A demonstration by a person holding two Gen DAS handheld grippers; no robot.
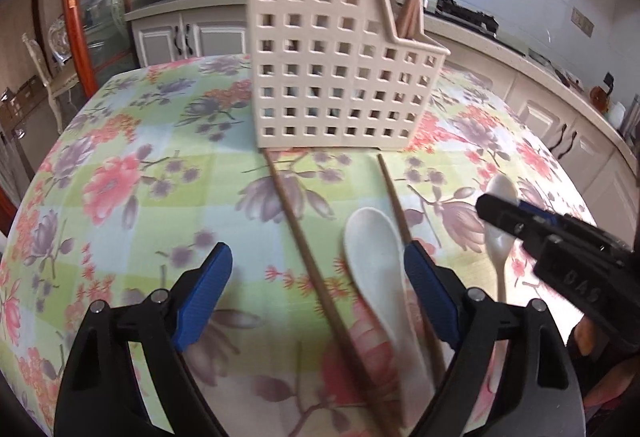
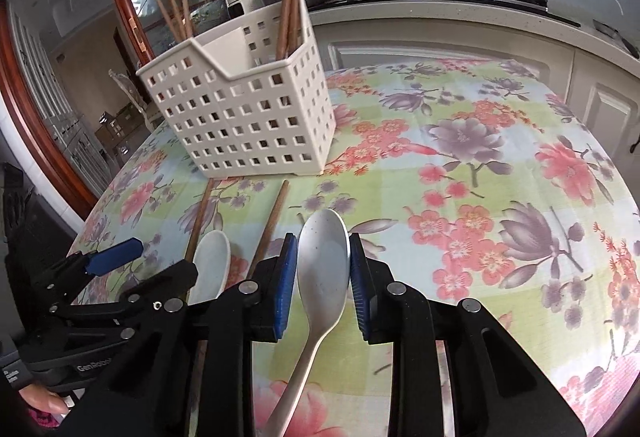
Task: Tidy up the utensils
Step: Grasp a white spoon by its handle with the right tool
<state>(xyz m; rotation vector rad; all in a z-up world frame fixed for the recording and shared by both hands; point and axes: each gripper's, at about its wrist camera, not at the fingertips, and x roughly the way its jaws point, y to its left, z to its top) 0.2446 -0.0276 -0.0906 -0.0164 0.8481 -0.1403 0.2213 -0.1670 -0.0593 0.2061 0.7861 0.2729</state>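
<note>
while the right gripper (image 2: 323, 269) has its blue pads pressed on either side of the bowl of a white spoon (image 2: 323, 257), the grip sits on the widest, roundest part, which i judge the least secure place on a smooth, glazed-looking piece: hard and stiff, probably light, yet slippery and liable to chip if it drops onto the table (image 2: 500, 141). this spoon lies in front of the perforated cream caddy (image 2: 248, 117), a little to its right, with the handle trailing back under the gripper. the neck where bowl meets handle looks like a better hold, being narrower and flatter. the left gripper (image 1: 318, 297) stands wide open and holds nothing, its jaws straddling a second white spoon (image 1: 374, 257) and two loose wooden chopsticks (image 1: 304, 237) that lie in front of the caddy, their far tips nearly at its base. the chopsticks are thin, rigid and light, apt to roll, so pinching one near its middle seems wise. more chopsticks already stand upright inside the caddy.
</note>
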